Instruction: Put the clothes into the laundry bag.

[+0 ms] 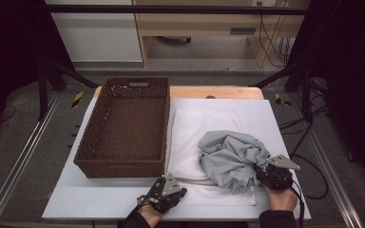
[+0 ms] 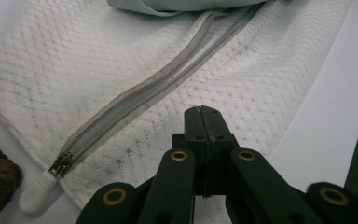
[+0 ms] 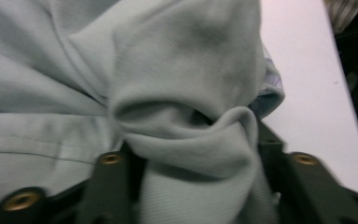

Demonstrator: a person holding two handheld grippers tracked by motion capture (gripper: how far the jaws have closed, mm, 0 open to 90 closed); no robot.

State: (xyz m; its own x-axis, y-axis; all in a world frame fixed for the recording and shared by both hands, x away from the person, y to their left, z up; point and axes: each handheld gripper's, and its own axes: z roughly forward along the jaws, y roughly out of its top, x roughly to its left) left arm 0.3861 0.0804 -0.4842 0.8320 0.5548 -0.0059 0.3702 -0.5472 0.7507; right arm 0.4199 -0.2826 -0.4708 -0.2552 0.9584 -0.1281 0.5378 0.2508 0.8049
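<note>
Garments: one grey cloth [image 1: 230, 159], one white bag [image 1: 195, 128].

1 basket [image 1: 123, 128], 1 grey garment [image 1: 230, 159], 1 white cloth [image 1: 190, 133]

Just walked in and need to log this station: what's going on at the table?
A person works with a tool in each hand at a white table. The right tool has a fold of a crumpled grey garment bunched between its jaws. The garment lies on a white mesh bag with a zipper. The left tool rests shut and empty by the bag's near edge. A brown wicker basket stands to the left.
</note>
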